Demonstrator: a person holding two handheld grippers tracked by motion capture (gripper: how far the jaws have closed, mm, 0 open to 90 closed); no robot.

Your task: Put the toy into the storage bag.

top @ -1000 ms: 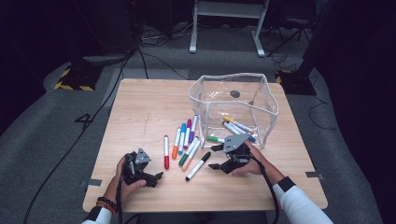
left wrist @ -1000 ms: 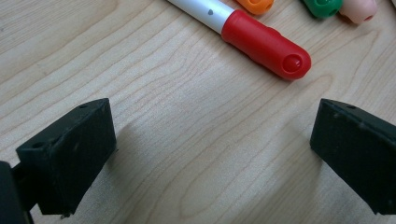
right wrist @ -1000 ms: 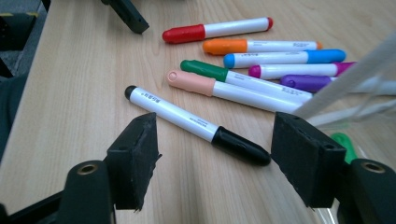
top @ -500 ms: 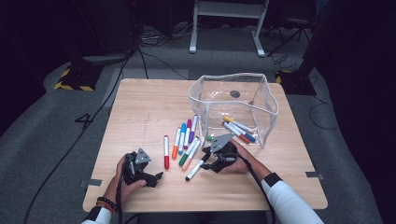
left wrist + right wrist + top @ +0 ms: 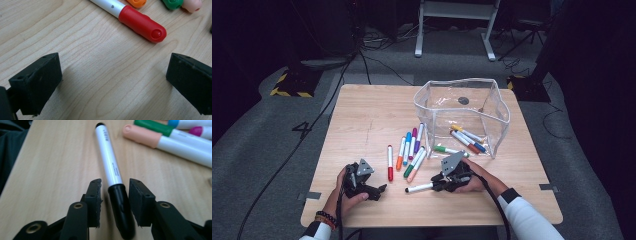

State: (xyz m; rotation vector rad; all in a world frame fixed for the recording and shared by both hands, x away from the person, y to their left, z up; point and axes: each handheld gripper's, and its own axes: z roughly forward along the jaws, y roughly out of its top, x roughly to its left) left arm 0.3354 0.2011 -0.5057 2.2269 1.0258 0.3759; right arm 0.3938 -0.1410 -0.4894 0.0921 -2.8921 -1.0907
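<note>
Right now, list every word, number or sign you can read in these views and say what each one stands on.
"4": a large dark numeral on the grey floor left of the table.
Small print along the white barrel of the black-capped marker, between the jaws of the right hand-held gripper: too blurred to read.
Black-and-yellow hazard stripes on the floor beyond the table: a sign, no words.
</note>
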